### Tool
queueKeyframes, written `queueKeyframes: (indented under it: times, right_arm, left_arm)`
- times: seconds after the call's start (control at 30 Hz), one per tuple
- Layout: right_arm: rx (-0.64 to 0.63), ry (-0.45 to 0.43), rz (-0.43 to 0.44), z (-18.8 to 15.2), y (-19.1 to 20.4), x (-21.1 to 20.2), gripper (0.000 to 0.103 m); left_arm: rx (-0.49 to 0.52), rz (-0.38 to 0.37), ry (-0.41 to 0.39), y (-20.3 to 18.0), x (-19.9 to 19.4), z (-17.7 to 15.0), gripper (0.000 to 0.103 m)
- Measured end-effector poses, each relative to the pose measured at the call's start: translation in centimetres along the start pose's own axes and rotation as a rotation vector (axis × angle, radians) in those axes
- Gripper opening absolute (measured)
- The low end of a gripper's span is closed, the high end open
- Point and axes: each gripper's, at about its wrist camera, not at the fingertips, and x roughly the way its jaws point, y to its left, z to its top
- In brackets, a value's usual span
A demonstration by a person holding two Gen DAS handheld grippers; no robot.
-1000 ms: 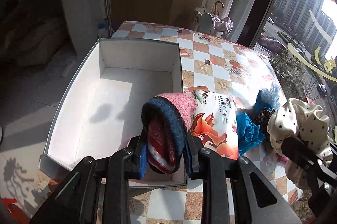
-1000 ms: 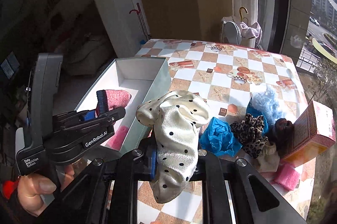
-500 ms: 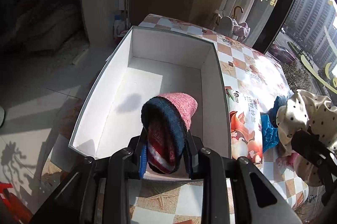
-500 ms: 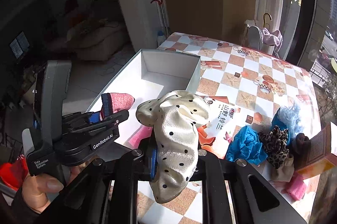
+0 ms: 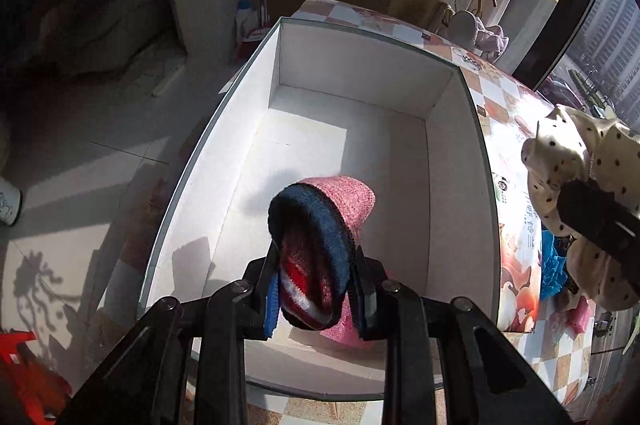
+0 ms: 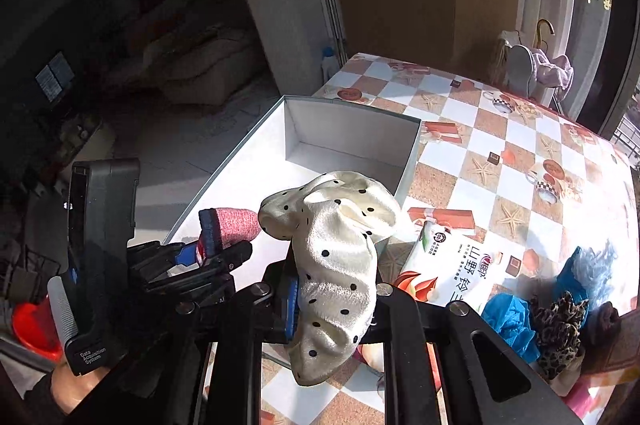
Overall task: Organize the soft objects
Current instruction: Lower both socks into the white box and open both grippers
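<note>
My left gripper (image 5: 314,289) is shut on a rolled knit sock (image 5: 320,241), pink outside with a navy cuff and red and white stripes. It hangs over the near end of a white open box (image 5: 352,65) on the checkered table. My right gripper (image 6: 334,309) is shut on a cream polka-dot scrunchie (image 6: 336,257), held above the box's near right corner. The right wrist view also shows the left gripper (image 6: 208,253) with the sock (image 6: 232,223) at the left, and the box (image 6: 348,129) beyond. The scrunchie (image 5: 580,161) shows at the right edge of the left wrist view.
A printed tissue pack (image 6: 452,269) lies right of the box. Blue cloth (image 6: 508,321), a leopard scrunchie (image 6: 556,321) and other soft items sit at the table's right. A pink item (image 5: 344,333) lies inside the box under the sock. Floor drops off left of the box.
Both grippers have moved left with their loads. The sock has come from the box's right wall to over its inside, and the scrunchie from over the table to the box's corner.
</note>
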Motion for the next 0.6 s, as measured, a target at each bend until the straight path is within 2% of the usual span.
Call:
queueKeyframes:
  times: [0.43, 0.5, 0.53, 0.57, 0.6]
  right_arm:
    - [0.005, 0.005, 0.011, 2.1, 0.7, 2.4, 0.019]
    - [-0.006, 0.013, 0.006, 2.3, 1.0, 2.7, 0.019]
    - [-0.013, 0.018, 0.001, 2.5, 1.1, 3.0, 0.019]
    - [-0.019, 0.027, -0.001, 2.7, 1.2, 3.3, 0.019]
    - [-0.024, 0.041, 0.000, 2.9, 1.3, 3.6, 0.019]
  left_arm:
    - [0.019, 0.007, 0.045, 0.5, 1.9, 0.8, 0.031]
    - [0.016, -0.002, 0.049, 0.5, 2.1, 0.7, 0.034]
    - [0.013, -0.009, 0.055, 0.6, 2.0, 0.6, 0.039]
    - [0.007, -0.019, 0.060, 0.7, 2.1, 0.5, 0.057]
    - [0.000, -0.022, 0.061, 0.7, 2.1, 0.4, 0.079]
